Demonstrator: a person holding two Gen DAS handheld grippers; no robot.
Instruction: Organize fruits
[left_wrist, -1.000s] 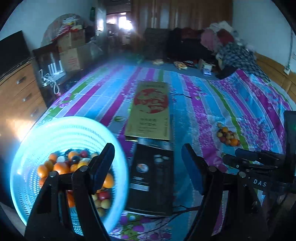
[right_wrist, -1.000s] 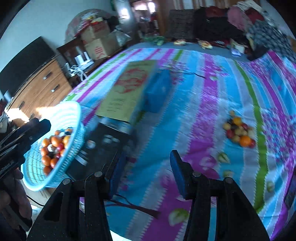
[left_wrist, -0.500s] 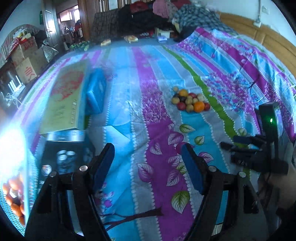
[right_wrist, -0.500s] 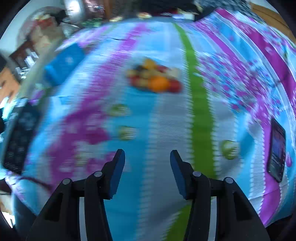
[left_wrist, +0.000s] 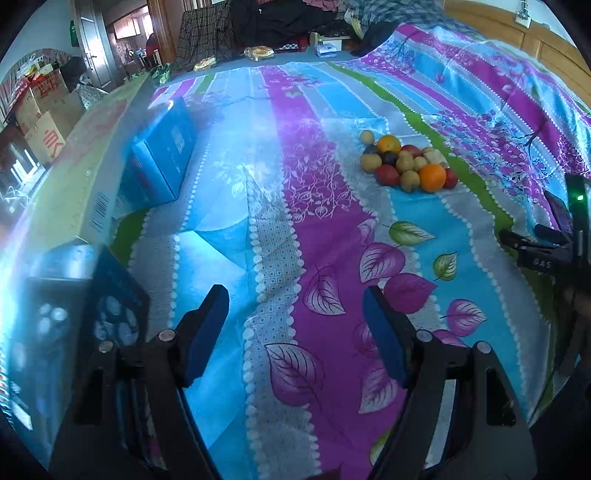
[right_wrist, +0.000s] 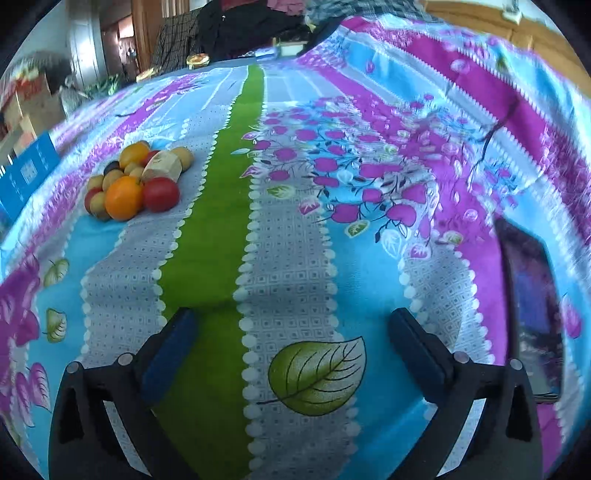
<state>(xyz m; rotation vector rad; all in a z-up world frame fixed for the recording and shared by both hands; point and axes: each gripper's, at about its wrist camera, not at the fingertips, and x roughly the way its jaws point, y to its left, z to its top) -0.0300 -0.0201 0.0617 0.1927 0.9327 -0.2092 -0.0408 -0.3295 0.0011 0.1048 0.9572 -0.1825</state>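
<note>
We see a bed covered with a striped bedspread (left_wrist: 325, 229) in purple, blue, grey and green, printed with leaves and flowers. The fruit pile (left_wrist: 408, 164) lies on it as a tight heap: 2 oranges, several red fruits, small tan ones and a dark one, all touching each other. In the left wrist view the pile sits well ahead of the left gripper (left_wrist: 295, 330) and off to its right; in the right wrist view it lies ahead and to the left of the right gripper (right_wrist: 291, 350). The left jaws stand released with only bedspread between them. The right jaws are opening, spread wide, and we see nothing between them but the green stripe and a printed leaf. Both tools point down at the bed, well apart from the fruit. To the left of the left gripper lie a dark box (left_wrist: 74, 314), a long yellowish box (left_wrist: 85, 177) and a blue box (left_wrist: 162, 155) beside it. A dark phone (right_wrist: 532, 295) lies flat on the bedspread to the right of the right gripper. At the right edge of the left wrist view we see the right gripper's black body with a green light.
</note>
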